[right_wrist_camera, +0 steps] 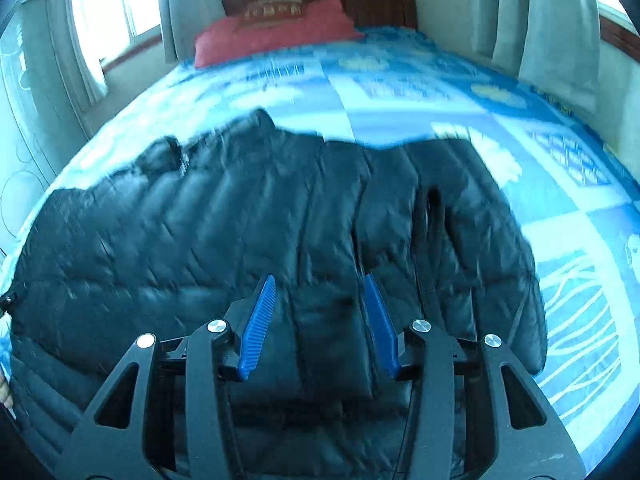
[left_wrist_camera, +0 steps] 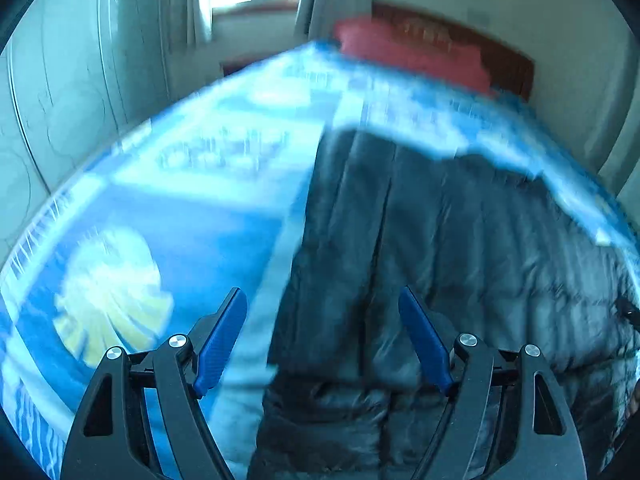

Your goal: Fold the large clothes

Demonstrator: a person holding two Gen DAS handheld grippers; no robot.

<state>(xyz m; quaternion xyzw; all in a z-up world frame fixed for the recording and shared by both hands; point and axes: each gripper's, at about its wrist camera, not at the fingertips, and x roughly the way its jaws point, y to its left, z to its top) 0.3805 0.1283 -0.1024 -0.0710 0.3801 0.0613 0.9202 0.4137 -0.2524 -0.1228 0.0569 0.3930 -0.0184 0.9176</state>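
Broadly, a bed [right_wrist_camera: 400, 92] with a blue patterned cover fills both views, and a black quilted jacket [right_wrist_camera: 240, 220] lies spread flat across its near half, reaching from the left edge almost to the right. Above the jacket's left border, the left gripper [left_wrist_camera: 322, 336] hangs with its blue fingers [left_wrist_camera: 222, 340] wide apart and nothing between them. Over the jacket's middle, the right gripper [right_wrist_camera: 320, 324] is about half open, also empty. Motion blur smears the quilting and the bedcover's pattern; a red pillow [right_wrist_camera: 272, 34] lies at the headboard.
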